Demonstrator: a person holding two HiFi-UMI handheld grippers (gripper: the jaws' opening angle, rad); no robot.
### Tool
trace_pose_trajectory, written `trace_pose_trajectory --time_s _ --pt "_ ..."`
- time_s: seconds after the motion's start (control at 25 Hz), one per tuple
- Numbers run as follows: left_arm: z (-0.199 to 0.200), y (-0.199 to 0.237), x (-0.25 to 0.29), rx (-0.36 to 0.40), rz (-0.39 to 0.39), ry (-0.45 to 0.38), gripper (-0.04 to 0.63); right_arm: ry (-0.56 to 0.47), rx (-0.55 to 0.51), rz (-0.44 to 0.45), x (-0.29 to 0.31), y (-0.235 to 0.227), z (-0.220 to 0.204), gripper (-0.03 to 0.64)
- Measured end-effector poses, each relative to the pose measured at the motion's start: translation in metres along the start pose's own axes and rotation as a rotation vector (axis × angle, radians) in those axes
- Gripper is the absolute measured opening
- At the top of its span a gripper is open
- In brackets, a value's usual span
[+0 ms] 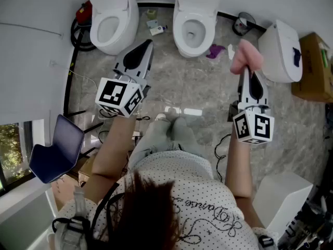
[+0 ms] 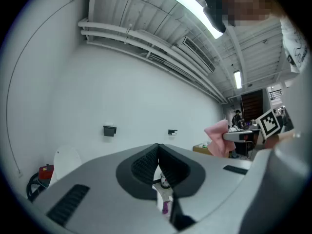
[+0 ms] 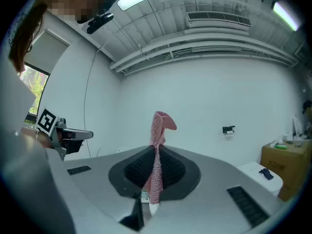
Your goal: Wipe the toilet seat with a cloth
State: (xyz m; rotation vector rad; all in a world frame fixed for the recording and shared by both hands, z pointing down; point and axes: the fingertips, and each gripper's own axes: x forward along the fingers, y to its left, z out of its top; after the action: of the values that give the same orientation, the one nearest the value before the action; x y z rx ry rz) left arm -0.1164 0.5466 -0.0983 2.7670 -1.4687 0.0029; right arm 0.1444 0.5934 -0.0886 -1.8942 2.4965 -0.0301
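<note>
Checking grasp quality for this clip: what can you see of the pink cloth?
The pink cloth looks like soft, open-knit fabric bunched into a narrow fold. It is pinched between the jaws of the right hand-held gripper, its free end sticking past the tips and curling over. Held in the air, it touches nothing else.

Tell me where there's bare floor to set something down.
The marble floor in front of the middle toilet is bare. Crowded spots: small items between it and the left toilet, a purple item to its right, a cardboard box at the far right.
</note>
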Motion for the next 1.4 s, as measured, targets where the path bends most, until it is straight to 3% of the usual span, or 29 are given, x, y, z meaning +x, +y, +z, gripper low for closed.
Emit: trace_pose_trajectory --time_s 0.88,1.12,1.4 --pt "-0.005 -0.004 0.06 -0.012 0.032 0.001 0.005 0.031 0.035 0.069 0.037 -0.031 -0.011 0.029" --pt "-0.018 0.036 0.103 -0.024 0.015 -0.003 0.005 0.028 0.041 0.057 0.092 -0.034 -0.022 0.029" --pt "-0.012 0.12 0.17 -0.04 -0.023 -0.01 0.005 0.001 0.033 0.029 0.195 -0.025 -0.009 0.029"
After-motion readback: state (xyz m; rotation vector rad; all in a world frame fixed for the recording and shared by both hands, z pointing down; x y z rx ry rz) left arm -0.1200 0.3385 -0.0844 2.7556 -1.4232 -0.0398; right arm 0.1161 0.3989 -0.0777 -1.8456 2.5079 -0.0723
